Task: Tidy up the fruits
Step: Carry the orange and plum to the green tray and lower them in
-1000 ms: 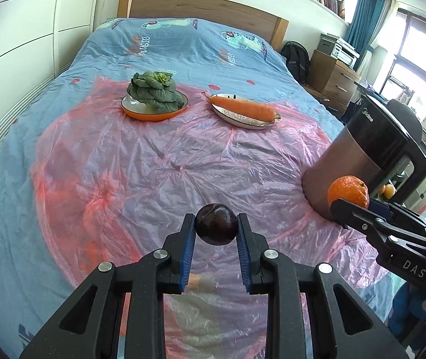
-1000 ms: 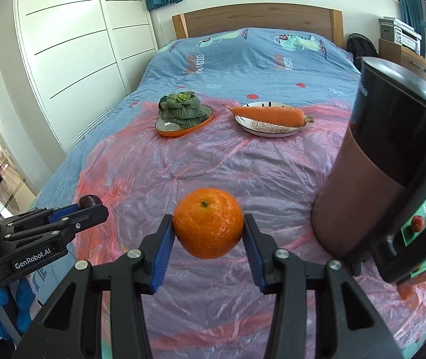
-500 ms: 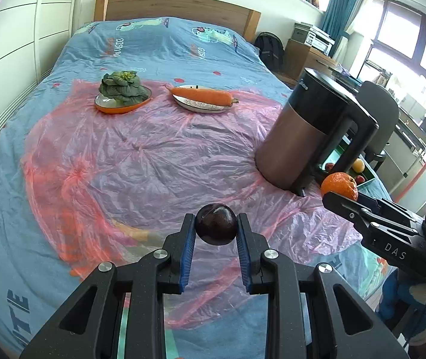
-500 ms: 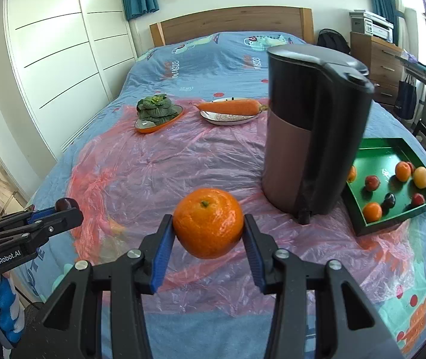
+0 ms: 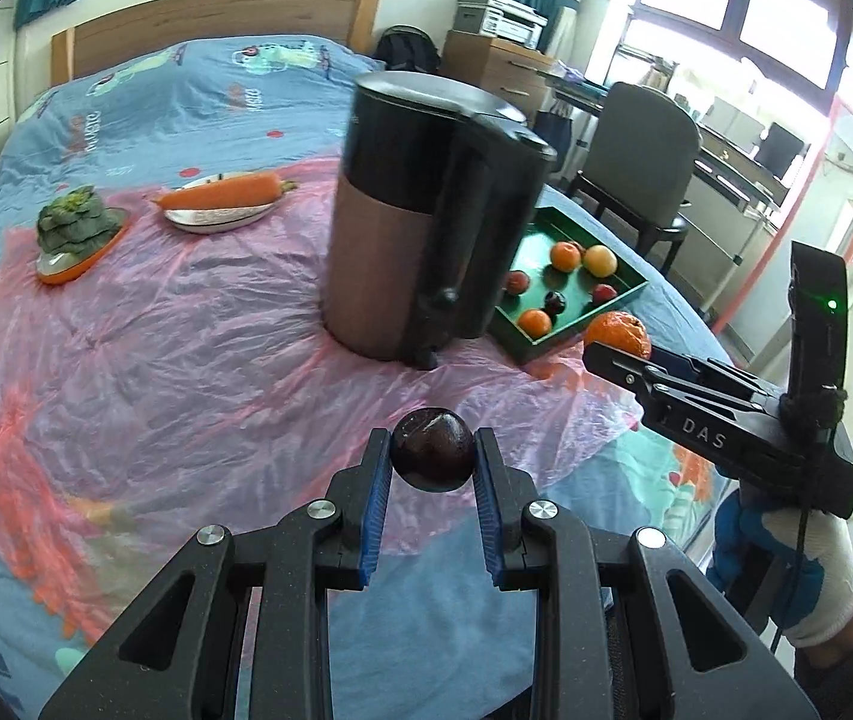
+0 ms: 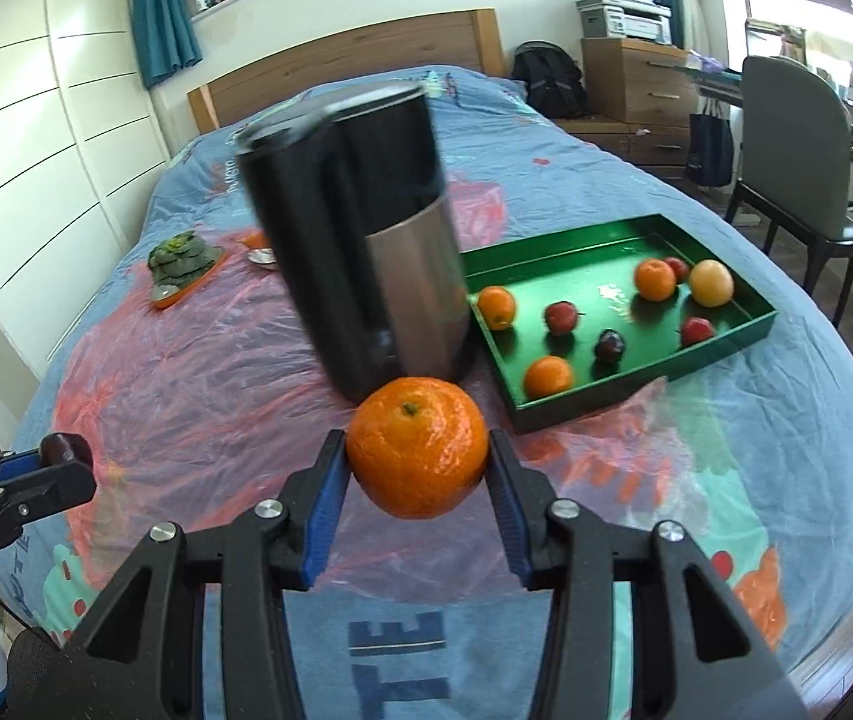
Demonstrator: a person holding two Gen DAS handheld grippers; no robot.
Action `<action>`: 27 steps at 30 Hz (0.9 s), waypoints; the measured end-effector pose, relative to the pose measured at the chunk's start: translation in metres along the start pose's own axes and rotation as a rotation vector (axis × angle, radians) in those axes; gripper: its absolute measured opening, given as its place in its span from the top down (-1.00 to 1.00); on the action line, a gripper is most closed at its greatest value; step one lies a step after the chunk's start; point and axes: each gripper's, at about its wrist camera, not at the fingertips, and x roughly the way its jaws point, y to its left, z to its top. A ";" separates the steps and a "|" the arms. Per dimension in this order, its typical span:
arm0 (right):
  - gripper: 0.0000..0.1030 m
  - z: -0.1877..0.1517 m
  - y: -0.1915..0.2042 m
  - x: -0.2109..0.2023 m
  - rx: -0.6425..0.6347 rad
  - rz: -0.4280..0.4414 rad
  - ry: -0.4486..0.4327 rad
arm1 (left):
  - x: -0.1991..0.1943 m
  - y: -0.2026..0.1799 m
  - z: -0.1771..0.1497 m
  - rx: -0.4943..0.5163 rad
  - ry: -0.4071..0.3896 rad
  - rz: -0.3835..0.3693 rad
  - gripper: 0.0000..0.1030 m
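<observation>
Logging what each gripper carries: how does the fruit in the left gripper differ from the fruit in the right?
The left gripper clamps a dark plum; the right gripper clamps an orange. The plum is glossy and purple-black, the orange bright with dimpled peel. The plum is smaller, so the left jaws stand narrower than the right. Both are round, held between blue pads above the bed, outside the green tray.

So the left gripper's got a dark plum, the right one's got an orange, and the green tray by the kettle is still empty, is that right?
Not quite: the green tray is not empty. The right wrist view shows several fruits already lying in it, orange, red, dark and yellow ones. The rest holds: the left gripper is shut on the dark plum, the right gripper on the orange, and the tray sits beside the kettle.
</observation>
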 end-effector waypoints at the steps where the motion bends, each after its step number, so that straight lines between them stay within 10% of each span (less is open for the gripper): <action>1: -0.14 0.002 -0.012 0.001 0.014 -0.018 -0.003 | 0.006 -0.011 0.005 0.018 0.005 -0.013 0.56; 12: -0.14 0.041 -0.126 0.034 0.124 -0.164 -0.041 | 0.100 -0.115 0.072 0.199 0.026 -0.141 0.56; 27: -0.14 0.082 -0.205 0.107 0.153 -0.257 -0.064 | 0.240 -0.132 0.140 0.208 0.043 -0.046 0.56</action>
